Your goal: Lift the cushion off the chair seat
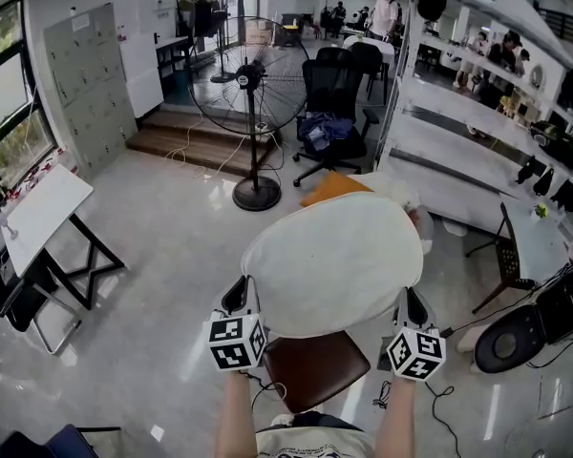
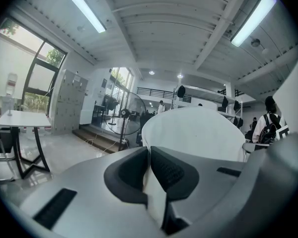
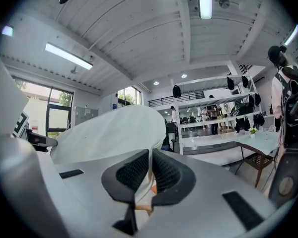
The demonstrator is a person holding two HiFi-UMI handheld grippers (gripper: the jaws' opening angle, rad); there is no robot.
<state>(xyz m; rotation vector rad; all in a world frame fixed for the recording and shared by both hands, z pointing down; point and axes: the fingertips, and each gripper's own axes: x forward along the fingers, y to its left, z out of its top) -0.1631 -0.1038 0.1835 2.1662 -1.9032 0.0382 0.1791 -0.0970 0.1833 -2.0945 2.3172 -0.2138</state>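
The white cushion [image 1: 334,260] hangs above and just beyond the brown chair seat [image 1: 315,365]. My left tongs [image 1: 237,296] and right tongs [image 1: 415,306] each clench only a thin pinch of its near edge. If that fabric slips, the cushion drops onto the seat.

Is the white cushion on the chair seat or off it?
Off: the left gripper and right gripper hold the cushion up; the brown seat below lies bare.

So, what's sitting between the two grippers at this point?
In the head view, the white cushion spans that gap, with the left gripper and right gripper each clamped on its near edge. Below that edge, the brown chair seat shows.
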